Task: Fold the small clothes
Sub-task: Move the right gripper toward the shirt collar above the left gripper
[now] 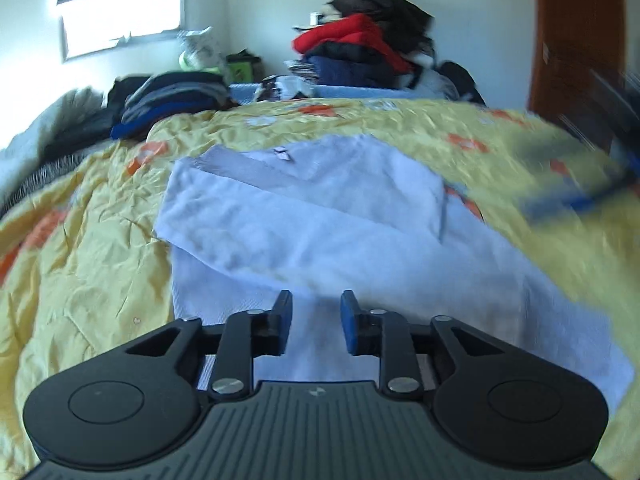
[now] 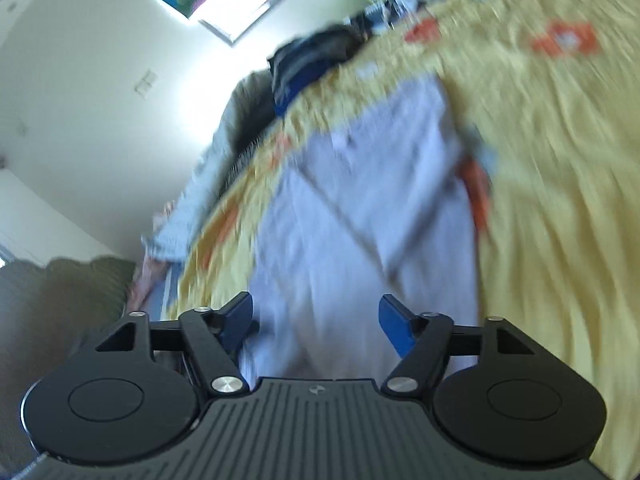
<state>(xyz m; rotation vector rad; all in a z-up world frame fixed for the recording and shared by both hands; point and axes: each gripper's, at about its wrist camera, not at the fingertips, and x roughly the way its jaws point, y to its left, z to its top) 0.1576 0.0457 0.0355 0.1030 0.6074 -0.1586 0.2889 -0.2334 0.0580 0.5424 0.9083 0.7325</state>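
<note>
Garment: a pale lilac garment [image 1: 320, 216] lies on my yellow bedspread [image 1: 88, 280], one side folded over the middle, waistband end away from me.
Left gripper [image 1: 316, 320]: my jaws are a little apart with nothing between them, hanging just above the garment's near end.
Right gripper [image 2: 316, 320]: my jaws are spread wide and empty, above the same cloth [image 2: 360, 220]; this view is blurred.
Background: piles of clothes [image 1: 360, 48] beyond the bedspread, a window [image 1: 120, 20] at the wall.
</note>
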